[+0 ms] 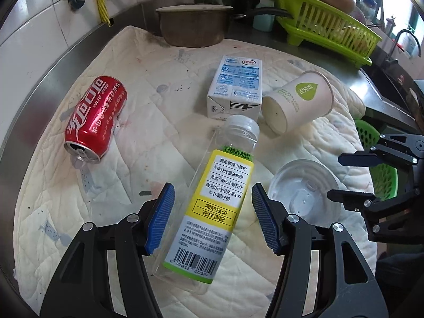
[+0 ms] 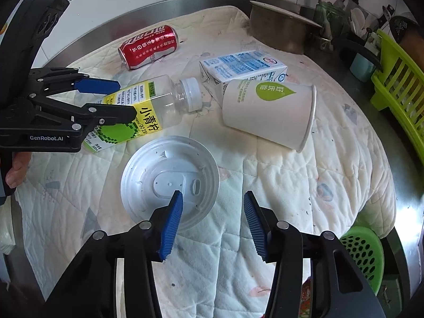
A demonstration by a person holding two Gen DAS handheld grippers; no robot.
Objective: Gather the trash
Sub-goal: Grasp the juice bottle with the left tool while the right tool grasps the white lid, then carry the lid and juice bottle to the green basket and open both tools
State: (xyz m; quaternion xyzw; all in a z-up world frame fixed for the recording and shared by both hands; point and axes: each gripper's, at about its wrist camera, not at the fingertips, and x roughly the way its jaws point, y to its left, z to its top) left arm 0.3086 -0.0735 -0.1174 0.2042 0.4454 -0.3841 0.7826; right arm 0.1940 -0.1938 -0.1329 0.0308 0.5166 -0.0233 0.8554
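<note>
Straddling the plastic bottle (image 1: pixel 209 206), left gripper (image 1: pixel 212 220) stands wide, unclamped. Right gripper (image 2: pixel 212 225) gapes over the lid (image 2: pixel 169 182)'s rim. Nothing collected: carton (image 1: pixel 234 87) at twelve o'clock, cup (image 1: pixel 299 100) at one, can (image 1: pixel 96 118) at ten.

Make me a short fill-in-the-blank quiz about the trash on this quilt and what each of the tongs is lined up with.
1. The left tongs straddle a clear plastic ____ with a yellow label.
2. The red soda can lies on its ____.
3. One finger of the right tongs sits over the white plastic ____.
4. The paper cup rests against the milk ____.

Missing words: bottle; side; lid; carton
</note>
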